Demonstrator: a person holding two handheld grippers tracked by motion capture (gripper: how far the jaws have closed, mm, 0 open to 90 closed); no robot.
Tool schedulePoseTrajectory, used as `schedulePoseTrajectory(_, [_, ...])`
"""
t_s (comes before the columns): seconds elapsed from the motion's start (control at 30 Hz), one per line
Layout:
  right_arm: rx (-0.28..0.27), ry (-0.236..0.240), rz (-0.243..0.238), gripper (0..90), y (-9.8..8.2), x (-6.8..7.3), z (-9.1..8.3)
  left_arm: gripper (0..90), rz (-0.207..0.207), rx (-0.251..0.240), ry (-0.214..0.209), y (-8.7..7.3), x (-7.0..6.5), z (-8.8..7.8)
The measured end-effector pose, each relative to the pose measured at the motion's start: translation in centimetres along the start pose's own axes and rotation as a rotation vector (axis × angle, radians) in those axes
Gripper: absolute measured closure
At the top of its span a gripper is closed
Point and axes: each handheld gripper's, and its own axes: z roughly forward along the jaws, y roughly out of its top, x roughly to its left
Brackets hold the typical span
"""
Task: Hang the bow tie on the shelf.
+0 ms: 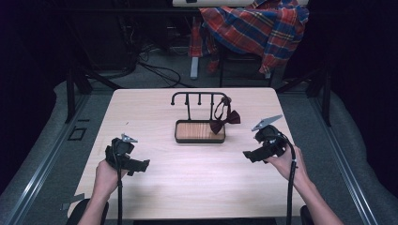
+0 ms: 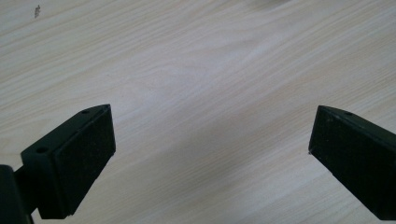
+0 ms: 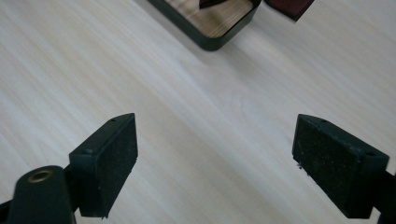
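Black left gripper point(image 1: 139, 166) and right gripper point(image 1: 248, 156) both spread wide and empty over bare pale table point(image 1: 141, 112), well apart, broad wood between them, dark-red bow tie point(image 1: 225, 119) hanging on black rack point(image 1: 199, 96) beyond, over its tray point(image 1: 199, 139), mid-table.

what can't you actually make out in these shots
- Bow tie: high view, too small to tell how its strap sits on the rack; right gripper view, cut off by the top edge.
- Tray: right gripper view, just one corner inside the top edge.
- Plaid cloth: high view, cut off at the top.
- Left tongs, right tongs: both open.
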Motion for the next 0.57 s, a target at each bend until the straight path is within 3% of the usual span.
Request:
schedulePoseTrajectory(0.03, [0.005, 0.013, -0.011, 14.2, -1.1, 0.3, 0.3, 0.6, 0.000, -0.001, 0.000, 0.0, 0.0, 0.0])
schedulePoseTrajectory(0.07, [0.005, 0.013, -0.011, 14.2, -1.1, 0.3, 0.3, 0.6, 0.000, -0.001, 0.000, 0.0, 0.0, 0.0])
schedulePoseTrajectory(0.17, [0.057, -0.011, -0.031, 13.3, -2.5, 1.0, 0.9, 0.6, 0.000, 0.001, 0.000, 0.0, 0.0, 0.0])
schedulePoseTrajectory(0.23, [0.115, -0.081, -0.058, 13.4, -3.4, 1.4, 1.4, 0.6, 0.003, -0.003, 0.001, 0.0, 0.0, 0.0])
schedulePoseTrajectory(0.3, [0.127, -0.106, -0.059, 13.4, -3.8, 1.4, 1.5, 0.8, 0.008, 0.004, 0.003, 0.1, 0.0, 0.0])
schedulePoseTrajectory(0.57, [0.109, -0.106, -0.027, 13.4, -4.2, 0.8, 1.6, 1.0, 0.005, 0.001, 0.013, 0.1, -0.1, 0.0])
